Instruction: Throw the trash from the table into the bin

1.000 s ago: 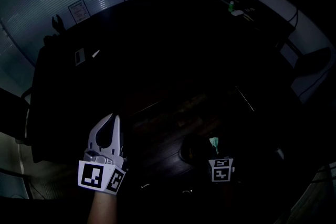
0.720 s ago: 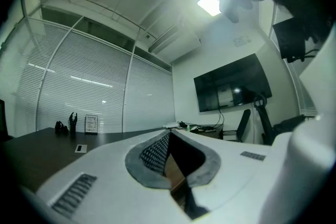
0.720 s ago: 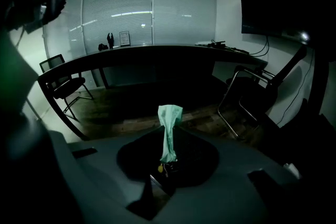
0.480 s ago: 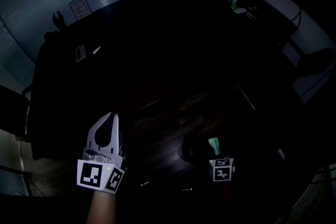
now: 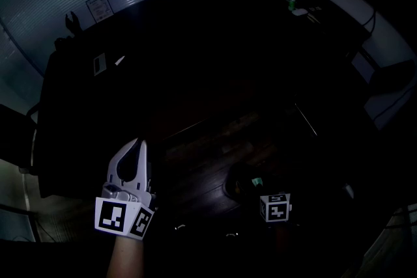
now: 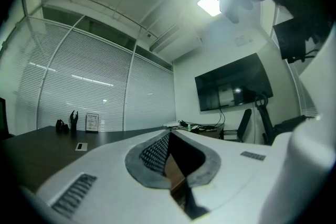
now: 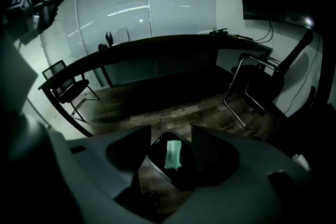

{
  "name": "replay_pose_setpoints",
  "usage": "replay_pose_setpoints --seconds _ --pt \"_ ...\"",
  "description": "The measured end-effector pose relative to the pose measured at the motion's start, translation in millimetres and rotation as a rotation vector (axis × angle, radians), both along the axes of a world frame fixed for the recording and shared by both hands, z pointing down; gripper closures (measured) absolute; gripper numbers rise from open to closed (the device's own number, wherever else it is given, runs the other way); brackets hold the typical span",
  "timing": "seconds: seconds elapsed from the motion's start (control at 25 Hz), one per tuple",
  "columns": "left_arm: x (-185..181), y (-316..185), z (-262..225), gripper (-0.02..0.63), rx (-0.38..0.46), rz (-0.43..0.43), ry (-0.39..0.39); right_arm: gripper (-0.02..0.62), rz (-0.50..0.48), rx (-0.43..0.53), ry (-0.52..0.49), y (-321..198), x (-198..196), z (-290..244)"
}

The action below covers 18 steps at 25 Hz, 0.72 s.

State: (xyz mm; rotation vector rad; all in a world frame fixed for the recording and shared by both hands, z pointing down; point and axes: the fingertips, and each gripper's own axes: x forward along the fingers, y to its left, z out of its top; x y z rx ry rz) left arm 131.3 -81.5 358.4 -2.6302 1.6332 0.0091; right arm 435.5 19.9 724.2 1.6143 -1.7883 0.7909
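The room is dim. In the right gripper view my right gripper (image 7: 171, 131) points down over a dark bin (image 7: 157, 165) on the wood floor. Its jaws have just been opening and now stand apart, with nothing pressed between them. A pale green scrap of trash (image 7: 174, 155) shows below them inside the bin's mouth, clear of both pads. The head view shows the same green scrap (image 5: 258, 181) just above the right gripper's marker cube (image 5: 275, 207). My left gripper (image 5: 138, 142) is held level at lower left, its jaws closed tip to tip and empty.
A long dark table (image 5: 195, 42) fills the upper middle, with a framed card (image 5: 100, 6), a small white item (image 5: 99, 65) and clutter at its far end (image 5: 287, 3). Office chairs (image 7: 252, 86) (image 7: 65, 89) stand on either side of the floor near the bin.
The green scrap, held up between the right jaws before, has dropped lower and dimmer into the bin. The right jaws have parted. The left gripper has kept still.
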Motion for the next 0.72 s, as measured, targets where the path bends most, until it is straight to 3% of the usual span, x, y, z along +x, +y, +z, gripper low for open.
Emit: replay_pose_setpoints --seconds 0.28,0.72 --pt "-1 -2 1 0.606 -0.002 -0.003 0.001 0.351 0.023 0.059 -0.004 -8 7 -9" --pt "1 -4 1 0.606 -0.003 -0.001 -0.011 0.364 0.042 0.267 0.017 -23 8 -75"
